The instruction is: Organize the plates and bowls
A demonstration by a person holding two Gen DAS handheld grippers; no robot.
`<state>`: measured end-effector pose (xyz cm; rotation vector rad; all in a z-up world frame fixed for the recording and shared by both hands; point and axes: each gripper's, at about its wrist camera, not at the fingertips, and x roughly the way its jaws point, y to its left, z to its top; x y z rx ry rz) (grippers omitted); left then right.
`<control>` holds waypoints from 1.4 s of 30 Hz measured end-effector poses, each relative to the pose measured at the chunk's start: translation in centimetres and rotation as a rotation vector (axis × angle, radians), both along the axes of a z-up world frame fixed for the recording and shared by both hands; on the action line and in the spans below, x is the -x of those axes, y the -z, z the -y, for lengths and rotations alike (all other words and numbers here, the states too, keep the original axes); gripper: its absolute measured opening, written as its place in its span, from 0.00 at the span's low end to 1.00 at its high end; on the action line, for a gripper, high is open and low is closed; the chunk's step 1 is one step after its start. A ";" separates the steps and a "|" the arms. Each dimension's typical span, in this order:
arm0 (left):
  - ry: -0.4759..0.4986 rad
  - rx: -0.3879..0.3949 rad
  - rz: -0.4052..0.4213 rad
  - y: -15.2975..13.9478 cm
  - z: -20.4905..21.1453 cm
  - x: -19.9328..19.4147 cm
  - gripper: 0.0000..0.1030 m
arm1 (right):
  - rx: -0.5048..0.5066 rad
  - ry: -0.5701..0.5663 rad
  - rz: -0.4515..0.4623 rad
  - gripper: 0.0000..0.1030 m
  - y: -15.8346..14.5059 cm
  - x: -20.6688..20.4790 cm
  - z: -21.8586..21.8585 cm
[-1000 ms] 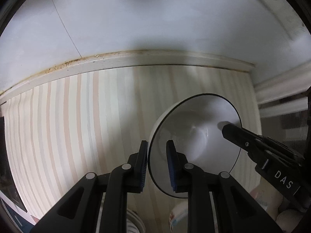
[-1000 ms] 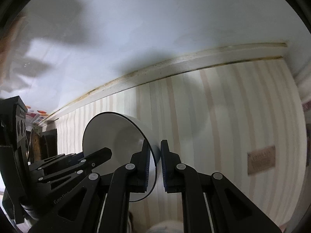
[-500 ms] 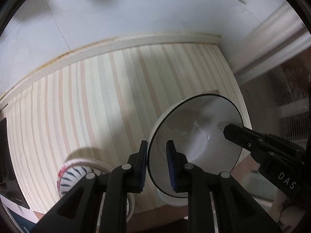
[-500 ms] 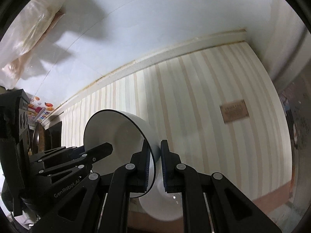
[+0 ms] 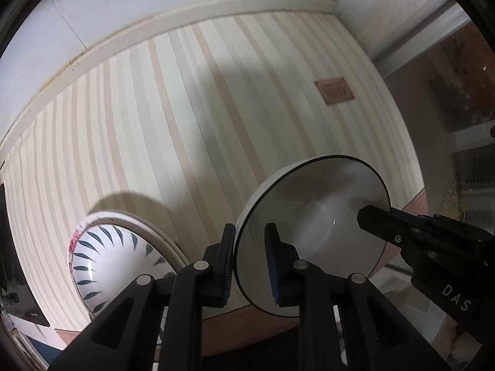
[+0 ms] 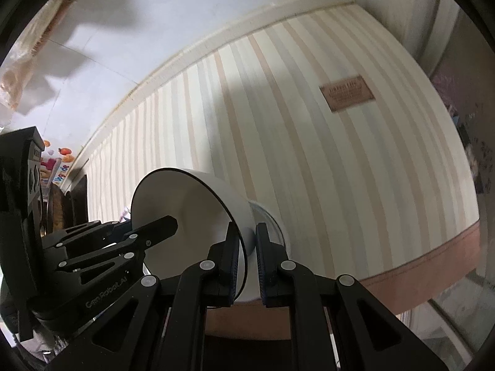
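Both grippers pinched my white bowl point(image 5: 312, 235) by opposite rim edges: left gripper point(image 5: 250, 259) near, right gripper point(image 6: 247, 256) across. It hung tilted above the striped tablecloth point(image 5: 185, 108), mouth toward me. Only the left view showed a leaf-patterned bowl point(image 5: 117, 266) at left.

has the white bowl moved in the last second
Yes. The white bowl, gripped by both grippers, has pulled back from the wall toward the striped table's near edge; the brown label now shows.

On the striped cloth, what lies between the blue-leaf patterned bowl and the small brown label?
Only bare striped tablecloth shows between the blue-leaf patterned bowl and the small brown label, seen in the left wrist view.
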<state>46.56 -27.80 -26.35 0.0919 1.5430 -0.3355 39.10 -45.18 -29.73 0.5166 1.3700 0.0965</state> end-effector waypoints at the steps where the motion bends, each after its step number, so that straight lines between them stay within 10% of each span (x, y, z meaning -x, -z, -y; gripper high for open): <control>1: 0.004 -0.007 -0.006 0.4 0.1 0.2 0.16 | -0.001 0.000 -0.010 0.12 0.4 0.3 0.0; 29: 0.029 -0.089 -0.041 3.3 1.0 1.4 0.16 | -0.011 0.007 -0.091 0.15 4.5 0.5 -0.1; 42: 0.050 -0.013 0.063 -3.5 -0.3 4.3 0.17 | 0.083 -0.003 0.016 0.15 -0.5 3.2 -0.9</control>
